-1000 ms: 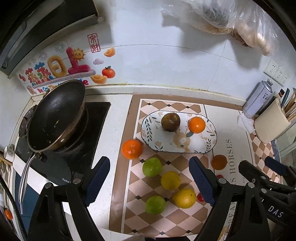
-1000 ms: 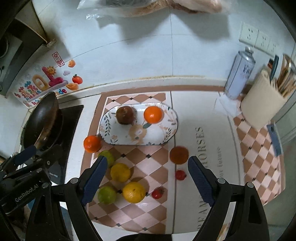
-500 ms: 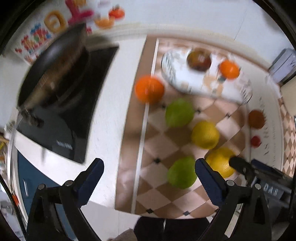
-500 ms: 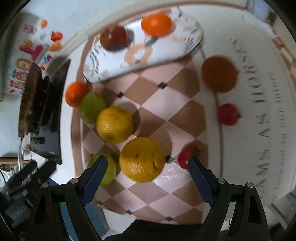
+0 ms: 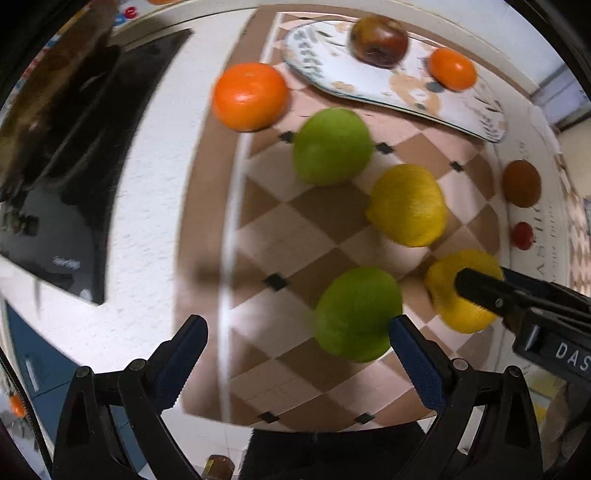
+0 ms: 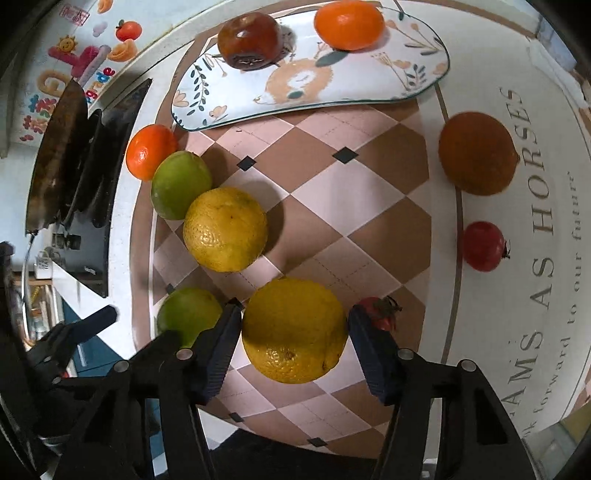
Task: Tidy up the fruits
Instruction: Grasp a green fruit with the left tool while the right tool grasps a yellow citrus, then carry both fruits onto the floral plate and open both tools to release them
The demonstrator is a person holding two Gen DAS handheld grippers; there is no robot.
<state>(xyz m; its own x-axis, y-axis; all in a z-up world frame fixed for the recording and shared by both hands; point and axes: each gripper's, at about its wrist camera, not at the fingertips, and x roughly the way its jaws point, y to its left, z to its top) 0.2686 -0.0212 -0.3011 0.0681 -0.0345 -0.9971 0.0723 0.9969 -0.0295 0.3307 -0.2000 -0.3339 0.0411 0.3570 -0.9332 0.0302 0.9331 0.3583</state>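
My right gripper (image 6: 293, 328) is open with its fingers on either side of the near yellow orange (image 6: 293, 330), which lies on the checkered mat (image 6: 369, 192). My left gripper (image 5: 297, 345) is open, low over the mat; the near green fruit (image 5: 356, 314) lies by its right finger. A floral plate (image 6: 314, 81) at the back holds a dark brown fruit (image 6: 249, 40) and an orange (image 6: 349, 24). A second yellow fruit (image 6: 225, 229), a green fruit (image 6: 179, 184) and an orange (image 6: 149, 151) lie in a row on the left.
A brown-orange fruit (image 6: 476, 153) and two small red tomatoes (image 6: 484, 245) (image 6: 378, 312) lie on the right. A pan (image 6: 59, 155) sits on the black cooktop (image 5: 62, 206) at the left. The counter's front edge runs just below the grippers.
Both grippers have dropped low towards the mat and the fruits. The right gripper's fingers now straddle the near yellow orange, and the jaws have narrowed.
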